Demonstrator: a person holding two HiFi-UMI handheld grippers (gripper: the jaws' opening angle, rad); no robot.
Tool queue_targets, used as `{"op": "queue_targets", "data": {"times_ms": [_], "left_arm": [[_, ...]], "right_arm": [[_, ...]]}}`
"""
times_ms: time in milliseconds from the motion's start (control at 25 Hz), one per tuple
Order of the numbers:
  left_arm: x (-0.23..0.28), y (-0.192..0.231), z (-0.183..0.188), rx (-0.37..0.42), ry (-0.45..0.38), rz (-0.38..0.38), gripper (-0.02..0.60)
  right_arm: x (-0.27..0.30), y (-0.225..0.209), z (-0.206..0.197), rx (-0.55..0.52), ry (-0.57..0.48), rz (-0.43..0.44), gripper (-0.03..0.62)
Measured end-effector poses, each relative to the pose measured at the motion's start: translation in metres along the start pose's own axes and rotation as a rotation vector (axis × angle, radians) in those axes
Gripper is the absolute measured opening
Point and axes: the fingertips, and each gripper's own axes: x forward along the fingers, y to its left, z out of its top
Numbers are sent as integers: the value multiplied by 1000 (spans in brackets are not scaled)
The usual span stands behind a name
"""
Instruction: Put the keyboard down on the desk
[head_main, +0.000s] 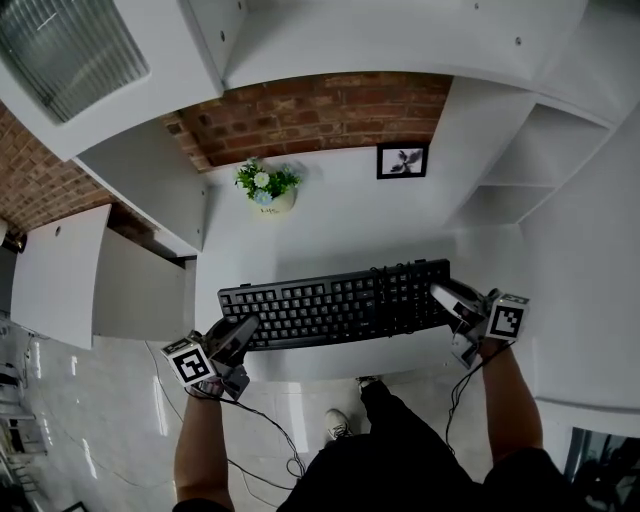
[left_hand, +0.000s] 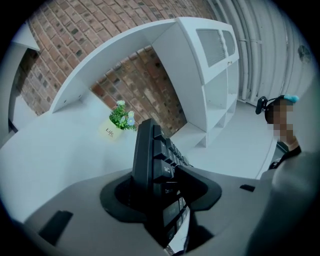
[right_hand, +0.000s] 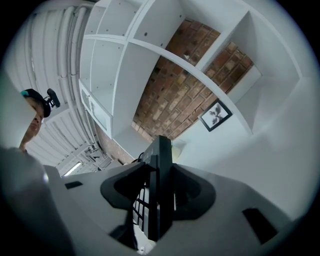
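1. Keyboard (head_main: 335, 305), black and full-size, stretched left to right across the lower middle of the head view. It was over the front strip of the white desk (head_main: 330, 225), with its right end a little higher in the frame than its left.
2. My left gripper (head_main: 243, 330) was clamped on the keyboard's left end. In the left gripper view the jaws pressed on either side of the board, with keycaps showing just beyond them.
3. My right gripper (head_main: 447, 297) held the right end the same way. The right gripper view showed the board edge-on, pinched between both jaws.
4. In the upper middle of the head view, a small potted plant (head_main: 266, 187) and a framed picture (head_main: 403, 160) stood at the back of the desk. Both were well apart from the keyboard.
5. I judged the step in hand to be the two-handed hold of the keyboard at the desk's front. I could not tell whether its underside touched the surface. The scene fitted a board a little above the desk, and equally a board resting there with both jaws gripping it.
6. Either way, I judged that what came next called for three things:
   - Both ends kept level.
   - The whole board kept inside the desk's front edge at the bottom of the frame.
   - The jaws parted only once the desk was carrying the weight, both sides together so that neither end got dragged.
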Motion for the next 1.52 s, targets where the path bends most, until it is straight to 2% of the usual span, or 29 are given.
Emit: {"op": "queue_targets", "data": {"times_ms": [200, 360, 560, 720, 1000, 1160, 1280, 1400, 1520], "left_arm": [[20, 29, -12, -37, 50, 32, 218], [40, 49, -28, -95, 85, -32, 219], [50, 68, -43, -148, 127, -2, 224], [54, 87, -55, -189, 147, 56, 229], [61, 104, -64, -198, 189, 131, 242], [63, 114, -67, -196, 214, 184, 254], [66, 118, -68, -189, 234, 216, 260], [67, 122, -71, -187, 256, 252, 268], [68, 122, -73, -184, 270, 276, 273]], "right_arm": [[14, -29, -4, 57, 26, -14, 176], [27, -53, -9, 66, 66, -18, 176], [35, -67, -15, 61, 108, -7, 176], [40, -84, -20, 79, 130, -25, 178], [46, -106, -30, 149, 166, -60, 179], [47, -122, -38, 233, 185, -128, 179], [53, -122, -38, 204, 199, -112, 179], [49, -135, -44, 228, 214, -184, 179], [46, -138, -46, 217, 223, -220, 184]]}}
